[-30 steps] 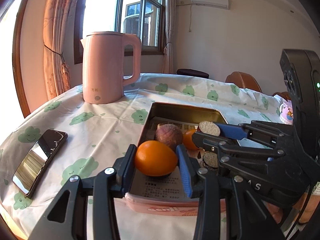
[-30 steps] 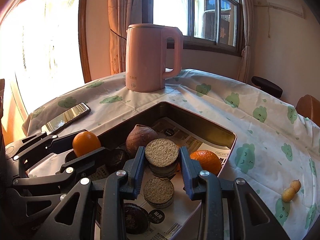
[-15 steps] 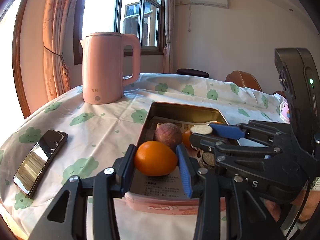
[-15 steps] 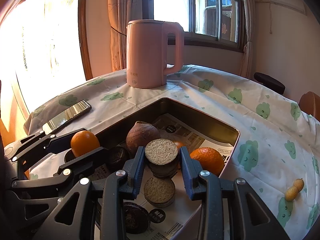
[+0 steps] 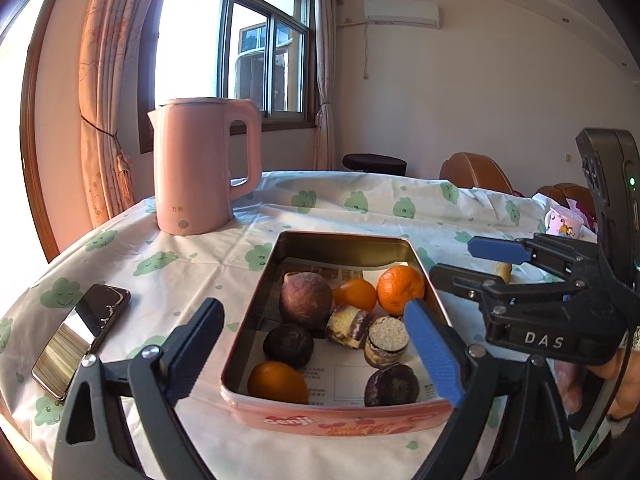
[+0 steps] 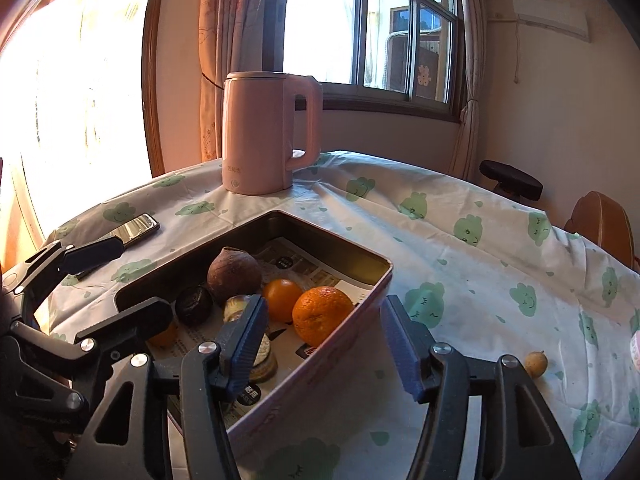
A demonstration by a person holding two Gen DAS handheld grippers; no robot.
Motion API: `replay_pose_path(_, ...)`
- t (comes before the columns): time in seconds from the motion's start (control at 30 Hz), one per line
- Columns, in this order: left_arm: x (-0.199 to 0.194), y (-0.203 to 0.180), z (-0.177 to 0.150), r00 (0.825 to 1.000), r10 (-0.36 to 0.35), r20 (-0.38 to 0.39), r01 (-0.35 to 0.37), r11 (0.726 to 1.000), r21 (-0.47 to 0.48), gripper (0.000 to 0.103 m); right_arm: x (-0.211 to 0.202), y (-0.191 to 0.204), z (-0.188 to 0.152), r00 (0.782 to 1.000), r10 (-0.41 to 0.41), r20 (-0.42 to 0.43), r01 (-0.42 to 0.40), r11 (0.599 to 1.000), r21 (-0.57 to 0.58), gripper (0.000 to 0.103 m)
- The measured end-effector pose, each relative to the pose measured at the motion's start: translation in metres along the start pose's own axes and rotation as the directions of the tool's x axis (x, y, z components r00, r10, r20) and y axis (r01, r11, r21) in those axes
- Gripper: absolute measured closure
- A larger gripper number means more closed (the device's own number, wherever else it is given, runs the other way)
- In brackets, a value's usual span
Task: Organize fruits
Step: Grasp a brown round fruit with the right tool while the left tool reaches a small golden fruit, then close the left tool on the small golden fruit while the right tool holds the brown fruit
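While both grippers' jaws are opening with nothing between them, the tin tray of fruit sits just ahead of the left gripper. The right gripper straddles the tray's near wall. It should lift clear before reaching the small yellow fruit, loose on the cloth to its right.

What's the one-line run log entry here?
left gripper: opening, nothing held | right gripper: opening, nothing held | fruits in tin | small fruit on tablecloth
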State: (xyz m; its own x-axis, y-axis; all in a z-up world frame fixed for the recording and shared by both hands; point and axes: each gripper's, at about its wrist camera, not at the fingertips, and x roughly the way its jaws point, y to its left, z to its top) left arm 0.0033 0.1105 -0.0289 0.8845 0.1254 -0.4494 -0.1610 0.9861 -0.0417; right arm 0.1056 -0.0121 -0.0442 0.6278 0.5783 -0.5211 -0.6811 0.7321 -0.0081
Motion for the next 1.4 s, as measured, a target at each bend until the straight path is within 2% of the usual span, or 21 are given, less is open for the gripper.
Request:
replay_pose_path(0.2,0.005,-0.036,0.012,0.999,-0.044,-0.011,0.044,0.998,0.042,0.009,-0.029,-0.068,-0.009,0.991,-0.135,-0.002,0.135,0.989,0.067,0.042)
replay_pose_path(0.37,0.014,-0.076,0.027,0.996,-0.083,-0.01,0.084,0.992,0.09,0.009,-0.034,-0.135,-0.018,0.966,-0.249,-0.067,0.258,0.944,0.208,0.042)
replay_pose_path(0.53,0.035,-0.108,0.044,0.996,-0.085,-0.009,0.085,0.992,0.09,0.005,-0.017,-0.174,-0.026,0.959,-0.249,-0.136,0.28,0.905,0.321,0.042)
replay_pose_path(0.73,0.075,-0.128,0.054,0.993,-0.088,-0.073,0.093,0.993,0.066,0.005,0.013,-0.188,-0.033,0.97,-0.133,-0.205,0.209,0.883,0.42,0.044)
replay_pose_path(0.87,0.089,-0.129,0.055,0.991,-0.09,-0.101,0.096,0.994,0.048,0.005,0.028,-0.189,-0.037,0.965,-0.085,-0.248,0.19,0.877,0.441,0.057)
replay_pose_path(0.93,0.092,-0.13,0.055,0.991,-0.087,-0.101,0.092,0.995,0.048,0.005,0.035,-0.189,-0.04,0.962,-0.06,-0.265,0.178,0.875,0.449,0.059)
replay_pose_path(1.03,0.092,-0.133,0.057,0.99,-0.094,-0.102,0.099,0.994,0.045,0.005,0.04,-0.192,-0.042,0.96,-0.038,-0.276,0.169,0.869,0.465,0.074)
replay_pose_path(1.1,0.092,-0.137,0.057,0.989,-0.102,-0.103,0.108,0.993,0.052,0.005,0.038,-0.194,-0.044,0.962,-0.022,-0.271,0.154,0.865,0.478,0.074)
replay_pose_path(1.2,0.095,-0.144,0.056,0.984,-0.137,-0.115,0.143,0.988,0.05,0.005,0.025,-0.193,-0.044,0.967,-0.054,-0.248,0.168,0.869,0.466,0.075)
replay_pose_path(1.27,0.1,-0.152,0.054,0.978,-0.16,-0.135,0.168,0.985,0.05,0.006,0.01,-0.192,-0.042,0.965,-0.129,-0.23,0.219,0.878,0.425,0.075)
replay_pose_path(1.33,0.107,-0.162,0.051,0.97,-0.185,-0.16,0.197,0.979,0.061,0.008,-0.004,-0.194,-0.044,0.956,-0.198,-0.217,0.272,0.876,0.4,0.075)
replay_pose_path(1.4,0.114,-0.174,0.047,0.957,-0.214,-0.196,0.231,0.97,0.071,0.013,-0.012,-0.198,-0.05,0.938,-0.267,-0.222,0.335,0.864,0.375,0.075)
